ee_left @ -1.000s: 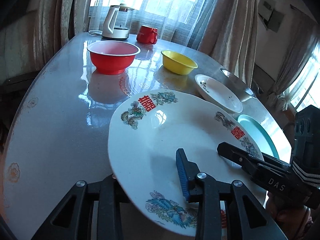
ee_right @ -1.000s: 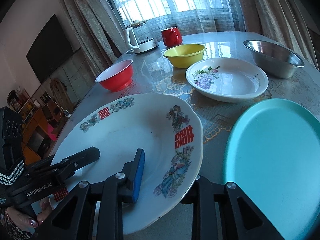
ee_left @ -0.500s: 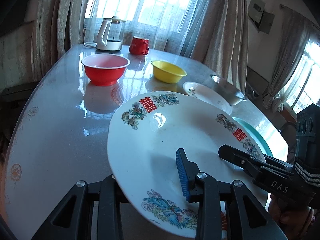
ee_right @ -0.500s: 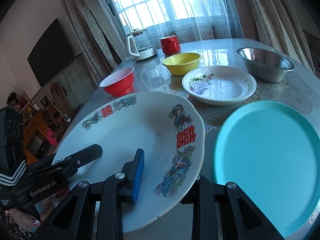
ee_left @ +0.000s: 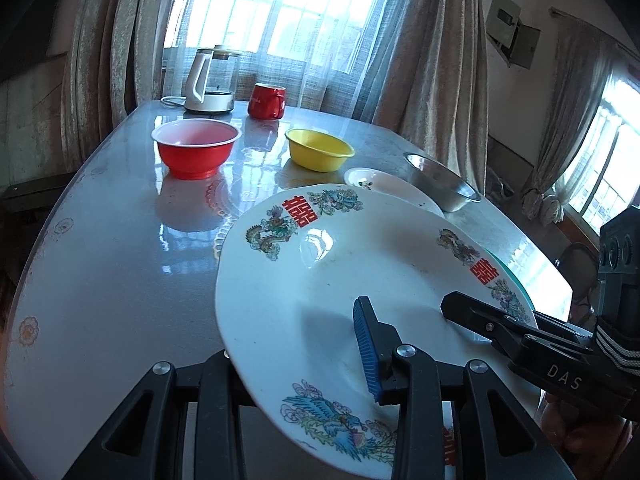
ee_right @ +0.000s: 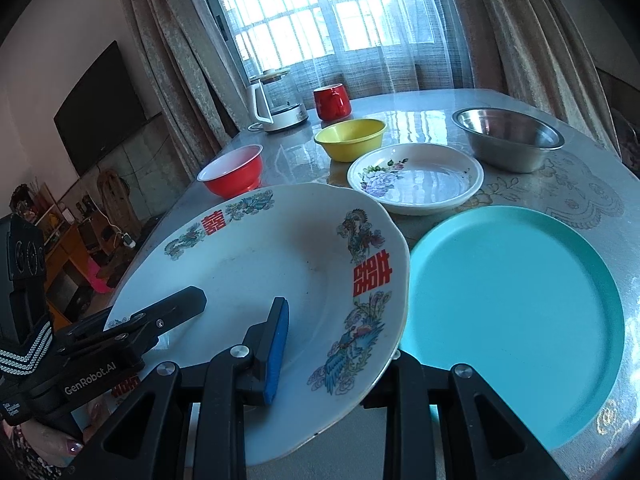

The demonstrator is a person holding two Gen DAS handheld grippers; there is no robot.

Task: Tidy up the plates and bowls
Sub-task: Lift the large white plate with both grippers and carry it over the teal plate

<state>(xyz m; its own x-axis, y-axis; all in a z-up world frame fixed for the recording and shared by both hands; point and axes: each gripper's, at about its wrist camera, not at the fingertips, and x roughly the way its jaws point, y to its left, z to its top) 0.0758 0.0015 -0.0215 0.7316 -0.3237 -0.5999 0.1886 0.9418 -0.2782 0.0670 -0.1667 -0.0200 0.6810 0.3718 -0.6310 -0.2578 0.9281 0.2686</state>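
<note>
Above the counter (ee_left: 100,240) | left gripper (ee_left: 296,344) and right gripper (ee_right: 332,344) jaws both clamped on near rim of dragon plate (ee_right: 260,280), held tilted beside teal plate (ee_right: 520,312) | judged early: floral plate (ee_right: 416,178), red bowl (ee_right: 234,170), yellow bowl (ee_right: 350,138), steel bowl (ee_right: 508,142) unstacked, apart

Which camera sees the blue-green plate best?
The right wrist view. There the teal plate lies almost whole on the table, beside the big dragon plate. In the left wrist view only a thin sliver of its rim peeks out behind the dragon plate.
</note>
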